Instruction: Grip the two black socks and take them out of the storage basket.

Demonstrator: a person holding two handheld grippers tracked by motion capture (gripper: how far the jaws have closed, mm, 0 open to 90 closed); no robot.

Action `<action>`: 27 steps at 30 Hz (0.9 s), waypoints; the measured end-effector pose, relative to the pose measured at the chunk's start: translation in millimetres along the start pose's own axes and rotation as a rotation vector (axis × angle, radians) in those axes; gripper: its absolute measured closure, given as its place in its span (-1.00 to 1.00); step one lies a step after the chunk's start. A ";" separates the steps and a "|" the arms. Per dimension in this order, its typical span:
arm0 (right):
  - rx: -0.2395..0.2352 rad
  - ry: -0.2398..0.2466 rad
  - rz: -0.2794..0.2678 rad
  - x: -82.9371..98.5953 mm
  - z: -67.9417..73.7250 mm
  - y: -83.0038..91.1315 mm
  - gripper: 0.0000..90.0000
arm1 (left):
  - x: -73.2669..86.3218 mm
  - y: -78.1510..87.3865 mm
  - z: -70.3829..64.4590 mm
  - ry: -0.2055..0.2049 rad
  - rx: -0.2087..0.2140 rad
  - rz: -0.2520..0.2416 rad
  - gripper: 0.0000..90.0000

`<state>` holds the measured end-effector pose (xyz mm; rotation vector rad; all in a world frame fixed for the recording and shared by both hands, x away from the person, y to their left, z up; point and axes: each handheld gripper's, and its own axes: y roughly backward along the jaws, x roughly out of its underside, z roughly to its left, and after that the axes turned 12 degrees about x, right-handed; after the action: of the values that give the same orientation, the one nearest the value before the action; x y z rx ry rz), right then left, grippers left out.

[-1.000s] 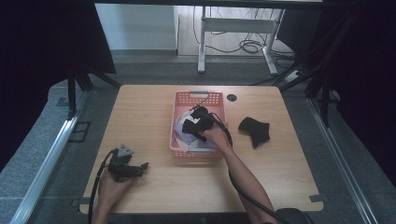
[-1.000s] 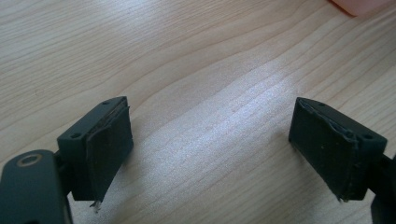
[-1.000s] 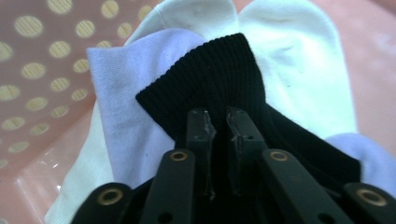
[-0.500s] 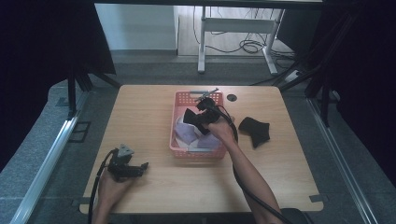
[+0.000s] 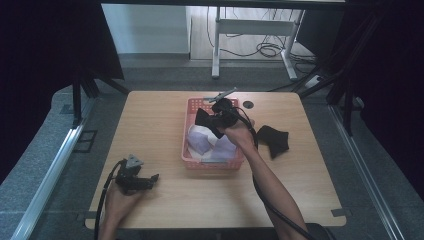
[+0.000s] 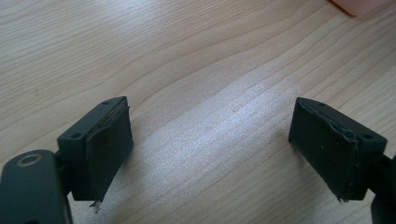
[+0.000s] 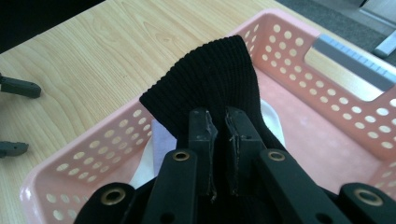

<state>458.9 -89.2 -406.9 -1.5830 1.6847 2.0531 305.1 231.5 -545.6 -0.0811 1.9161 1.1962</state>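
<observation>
The work in hand reads as moving socks between the tabletop (image 5: 165,200) and the pink basket (image 5: 188,150), and it looks about midway. The right tool (image 5: 216,121) has its jaws pressed nearly together on a black ribbed sock (image 7: 210,88), which hangs lifted over the far half of the basket, above its rim and clear of the things lying inside. Whether it is going in or coming out, I cannot tell from this moment alone. A second black sock (image 5: 275,140) lies flat on the tabletop just to the right of the basket, untouched. Inside the basket rest pale pieces of cloth (image 5: 202,140), white and lilac; they overlap, so I count at least two and cannot be surer. The left tool (image 5: 150,178) rests low on the tabletop near the front left edge, well apart from the basket, its jaws spread wide with nothing between them but bare wood.

Count: one basket, two black socks, two tools, and at least two pale pieces
</observation>
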 end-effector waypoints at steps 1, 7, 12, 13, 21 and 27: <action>0.001 0.000 -0.003 -0.7 0.2 1.6 0.83 | 0.0 0.0 0.0 0.000 0.000 0.000 -0.70; 0.012 0.005 -0.019 -4.1 -0.9 10.9 0.83 | 0.0 0.1 0.0 0.000 0.000 0.001 -0.70; 0.032 0.003 -0.028 -5.4 -5.0 20.1 0.83 | 0.0 0.1 0.0 0.000 0.000 0.001 -0.70; 0.037 0.001 -0.033 -5.3 -7.1 23.6 0.83 | -0.1 0.1 0.0 0.000 0.000 0.002 -0.70; 0.063 0.002 -0.048 -4.0 -13.8 36.1 0.83 | 0.0 -0.5 -0.2 0.004 -0.002 -0.008 -0.70; 0.111 -0.001 -0.052 2.1 -25.9 47.4 0.83 | 0.0 -0.2 -0.2 0.003 -0.001 -0.004 -0.70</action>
<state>446.8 -128.9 -372.3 -1.5735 1.7055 1.9013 305.0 231.3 -545.6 -0.0876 1.9171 1.1955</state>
